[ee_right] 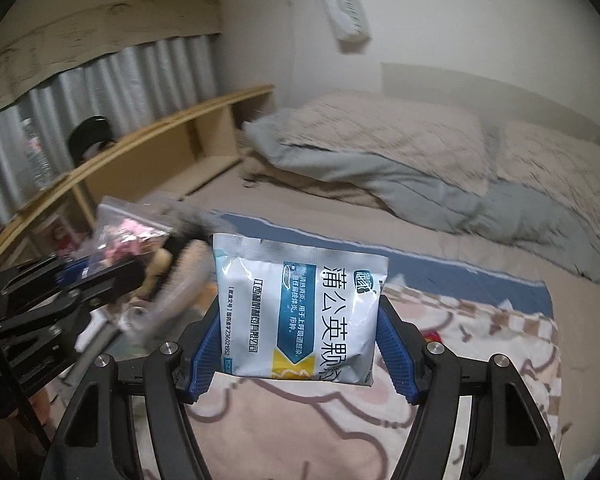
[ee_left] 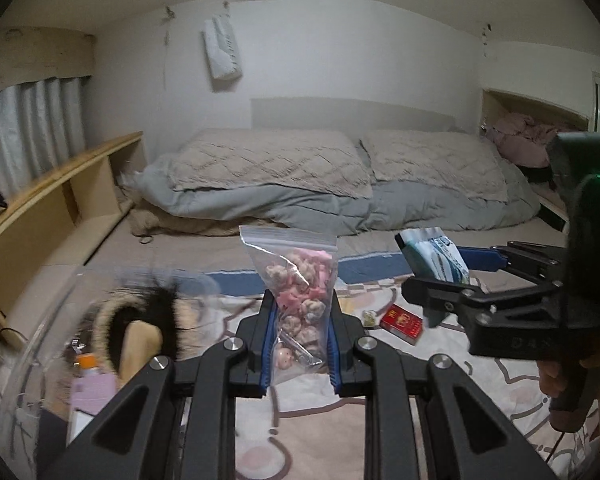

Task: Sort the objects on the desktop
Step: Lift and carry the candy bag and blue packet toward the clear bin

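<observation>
Zip bag (ee_left: 298, 292) of small pink and beige trinkets: upright between the blue pads of the left gripper (ee_left: 300, 340), which is clamped on its lower half. The sealed top edge stands clear above the fingers. In the right wrist view the same bag appears at far left, blurred, in the left gripper (ee_right: 100, 268).

Medicine sachet (ee_right: 300, 312) — white and blue foil with printed Chinese text — is pinched by its two side edges in the right gripper (ee_right: 300, 344), held off the surface with its print turned sideways. From the left wrist view the sachet (ee_left: 436, 256) is seen edge-on, in the right gripper (ee_left: 440, 280), which reaches in from the right; part of the person's hand (ee_left: 556, 384) shows on the handle below it.

Both items are held in the air above a pink patterned blanket (ee_left: 460, 380), well apart from each other.

On the blanket, below and between the two grippers, lies a red cigarette pack (ee_left: 402, 322), with a small pale item (ee_left: 370, 317) just beside it on the left — too small to identify.

At lower left, a clear plastic container (ee_left: 52, 320) holds a fur-trimmed object (ee_left: 140, 320); its other contents are blurred.

Beyond: grey duvet (ee_left: 320, 208) with two beige pillows (ee_left: 268, 164) on top, a wooden shelf (ee_left: 60, 200) along the left wall, grey curtains (ee_left: 28, 128) above it.
</observation>
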Action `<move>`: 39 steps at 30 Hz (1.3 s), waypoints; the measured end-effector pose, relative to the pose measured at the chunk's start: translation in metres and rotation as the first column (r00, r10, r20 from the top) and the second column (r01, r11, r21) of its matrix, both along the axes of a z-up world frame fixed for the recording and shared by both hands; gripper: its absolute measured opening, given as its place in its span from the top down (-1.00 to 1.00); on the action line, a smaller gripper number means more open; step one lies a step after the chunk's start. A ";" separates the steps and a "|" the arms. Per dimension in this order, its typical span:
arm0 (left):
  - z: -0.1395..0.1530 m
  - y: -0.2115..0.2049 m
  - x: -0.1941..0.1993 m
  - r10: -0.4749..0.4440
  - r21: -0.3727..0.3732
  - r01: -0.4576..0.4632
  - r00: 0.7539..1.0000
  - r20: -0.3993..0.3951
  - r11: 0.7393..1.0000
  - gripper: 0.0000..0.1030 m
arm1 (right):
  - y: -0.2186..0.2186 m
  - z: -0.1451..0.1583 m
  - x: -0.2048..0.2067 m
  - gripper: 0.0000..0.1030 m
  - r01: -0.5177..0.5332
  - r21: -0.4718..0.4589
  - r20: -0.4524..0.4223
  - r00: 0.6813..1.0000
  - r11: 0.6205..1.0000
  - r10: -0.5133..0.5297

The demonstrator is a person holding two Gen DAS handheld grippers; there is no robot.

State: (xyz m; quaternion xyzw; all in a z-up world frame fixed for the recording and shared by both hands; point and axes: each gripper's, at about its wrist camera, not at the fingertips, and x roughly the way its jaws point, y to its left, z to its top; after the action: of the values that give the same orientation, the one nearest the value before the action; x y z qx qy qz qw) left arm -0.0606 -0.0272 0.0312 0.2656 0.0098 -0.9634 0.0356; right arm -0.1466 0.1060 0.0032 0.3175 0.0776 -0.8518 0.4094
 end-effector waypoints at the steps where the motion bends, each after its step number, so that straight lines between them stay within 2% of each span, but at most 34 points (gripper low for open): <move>1: 0.001 -0.007 0.004 0.012 0.001 -0.012 1.000 -0.006 1.000 0.58 | -0.005 0.003 0.008 -0.37 -0.015 -0.003 -0.007 1.000 1.000 0.015; 9: 0.011 -0.059 0.026 0.102 0.019 -0.101 0.994 -0.046 0.995 0.58 | -0.047 0.016 0.044 -0.37 -0.110 -0.015 -0.017 0.994 0.994 0.110; 16: 0.022 -0.104 0.046 0.195 0.043 -0.192 0.977 -0.085 0.980 0.58 | -0.078 0.022 0.051 -0.37 -0.131 -0.069 0.021 0.991 0.989 0.133; 21: 0.018 -0.131 0.054 0.255 0.050 -0.252 0.964 -0.079 0.966 0.58 | -0.099 0.023 0.057 -0.37 -0.147 -0.104 0.055 0.987 0.984 0.153; 29: 0.001 -0.168 0.053 0.334 0.049 -0.333 0.942 -0.029 0.942 0.58 | -0.126 0.019 0.067 -0.37 -0.193 -0.125 0.083 0.975 0.973 0.204; 39: -0.024 -0.201 0.044 0.382 0.052 -0.387 0.920 0.084 0.921 0.58 | -0.151 0.003 0.067 -0.37 -0.226 -0.108 0.122 0.963 0.968 0.238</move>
State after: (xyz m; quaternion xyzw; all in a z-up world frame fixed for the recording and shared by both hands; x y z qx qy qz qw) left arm -0.0163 -0.2287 0.0073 0.2939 0.0930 -0.9266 0.2154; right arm -0.0795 -0.0452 0.0058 0.3432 0.0470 -0.7773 0.5251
